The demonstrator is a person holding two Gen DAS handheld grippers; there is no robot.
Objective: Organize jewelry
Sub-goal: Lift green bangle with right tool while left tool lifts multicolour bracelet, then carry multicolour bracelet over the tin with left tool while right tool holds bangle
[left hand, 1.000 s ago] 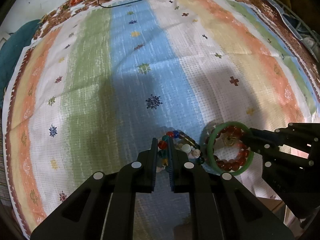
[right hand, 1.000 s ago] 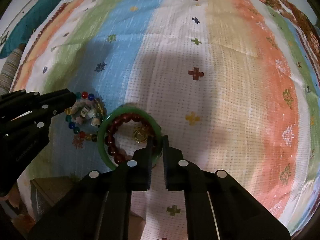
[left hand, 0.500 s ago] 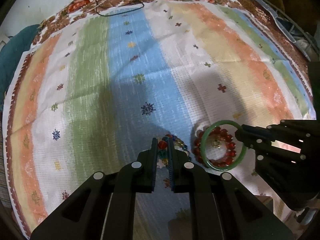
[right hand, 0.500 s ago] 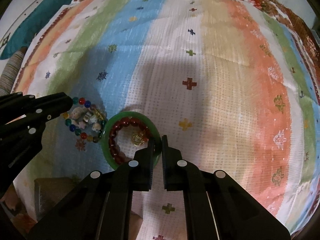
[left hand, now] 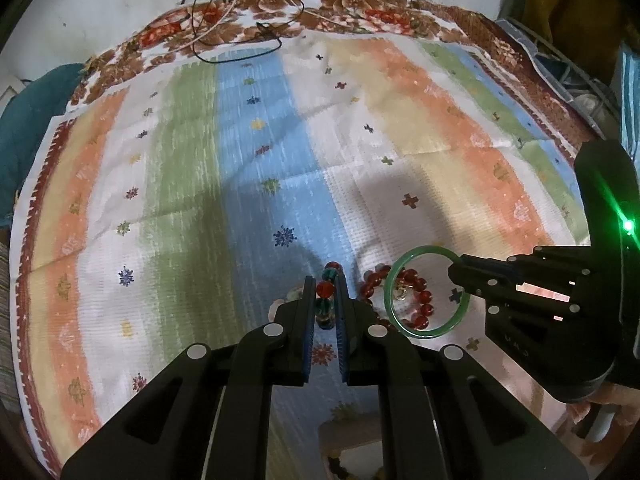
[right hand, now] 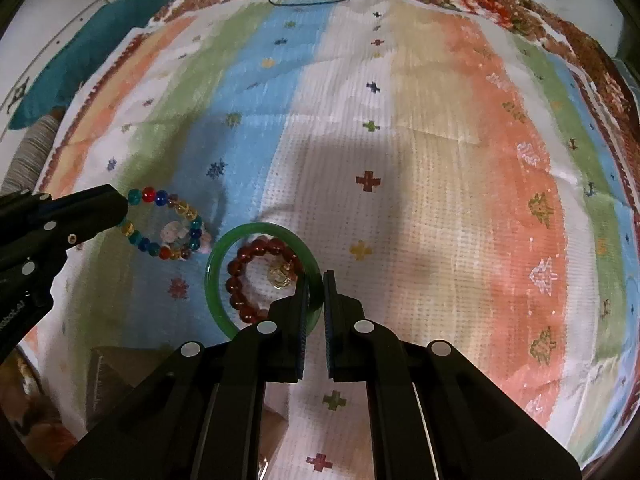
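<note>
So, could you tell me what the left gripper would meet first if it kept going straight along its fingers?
Probably the striped cloth. The left gripper, shut on the multicoloured bead bracelet, points steeply down at the blue stripe, with nothing else ahead; depth is unclear.

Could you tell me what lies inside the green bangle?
Through the green bangle show a dark red bead bracelet and a small gold charm. The right gripper's fingers cover the bracelet's near side.

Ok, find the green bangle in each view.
Left wrist: green bangle lower right of centre, held by the right gripper.
Right wrist: green bangle low centre, pinched at its right side.
Shared landmark: the red bead bracelet seen through the ring.
</note>
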